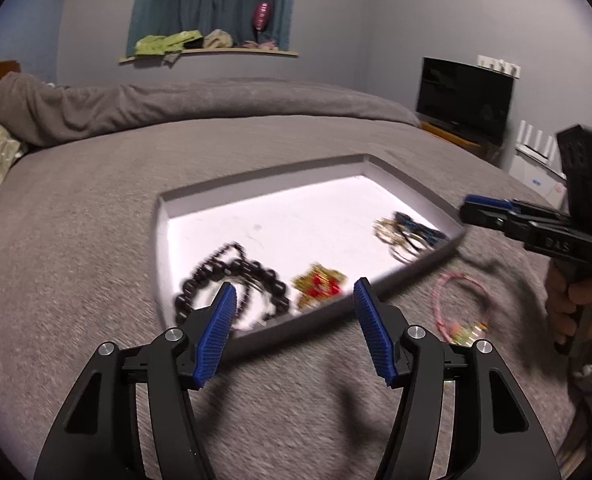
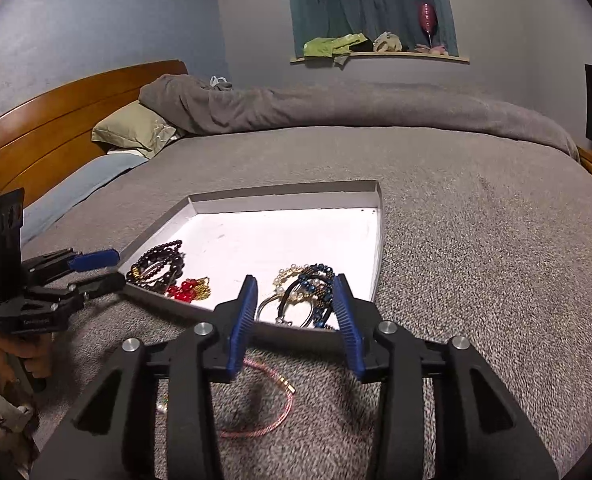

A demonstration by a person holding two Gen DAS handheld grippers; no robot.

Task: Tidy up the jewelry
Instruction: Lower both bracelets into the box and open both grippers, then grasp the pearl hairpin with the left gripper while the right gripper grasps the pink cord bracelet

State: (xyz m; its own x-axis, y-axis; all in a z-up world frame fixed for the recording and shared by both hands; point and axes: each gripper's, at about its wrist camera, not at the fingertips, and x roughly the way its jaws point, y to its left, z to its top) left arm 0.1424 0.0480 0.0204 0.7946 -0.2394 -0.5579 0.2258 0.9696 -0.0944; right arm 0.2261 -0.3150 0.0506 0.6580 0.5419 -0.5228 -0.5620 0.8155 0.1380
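Legible writing: raised letters on the right claw body in the left wrist view, blurred, not readable with certainty; a small white print on the left claw body in the right wrist view, too small to read.

Left claw (image 1: 294, 294): jaws apart, nothing between the pads, held over the near rim of the tray (image 1: 162, 216). Right claw (image 2: 295, 294): jaws apart at a narrower gap, nothing gripped, also at the near rim of the tray (image 2: 378, 204).

Tray on the bed (image 1: 76, 220), white floor, low grey walls. Inside: dark beads (image 1: 232, 276) at the near left corner, red-and-gold piece (image 1: 320, 284) just beside them, bangles (image 2: 304, 288) at the near right corner. Far half of tray floor bare.

Pink bracelet (image 2: 272, 400) outside the tray, on the bed just beside the near wall.

Left wrist view only: TV (image 1: 464, 100) against the far wall, right hand (image 1: 576, 300) on the handle. Right wrist view only: headboard (image 2: 56, 120), pillow (image 2: 136, 128), sharp detail of the bangles.

Open bed surface all around the tray; rolled blanket (image 1: 176, 100) well behind it.
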